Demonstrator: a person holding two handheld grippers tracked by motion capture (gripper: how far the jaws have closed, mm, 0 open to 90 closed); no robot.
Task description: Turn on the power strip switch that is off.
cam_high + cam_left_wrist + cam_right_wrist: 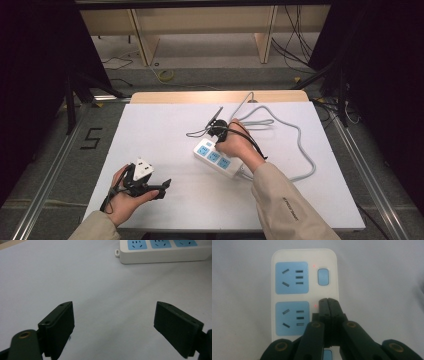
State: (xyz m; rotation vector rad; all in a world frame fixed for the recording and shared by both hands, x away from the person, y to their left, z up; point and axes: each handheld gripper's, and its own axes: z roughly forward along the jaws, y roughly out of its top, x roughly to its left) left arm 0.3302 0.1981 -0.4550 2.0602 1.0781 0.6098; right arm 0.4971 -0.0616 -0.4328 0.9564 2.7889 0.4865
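A white power strip [218,160] with blue sockets lies slantwise at the middle of the white table [150,130]. My right gripper [215,139] points down at it, jaws shut with nothing between them. In the right gripper view the shut tips [327,301] sit over the power strip [287,255], right where the second socket's switch lies, beside a red light [315,305]. The first socket's blue switch [323,276] is uncovered above them. My left gripper [161,189] rests near the table's front left, jaws open [113,322] and empty, facing the power strip [162,252].
The strip's grey cable [300,145] loops across the right half of the table to the far edge. A thin black cable [200,133] trails from the right gripper. Wooden shelving [200,30] and loose floor cables stand beyond the table.
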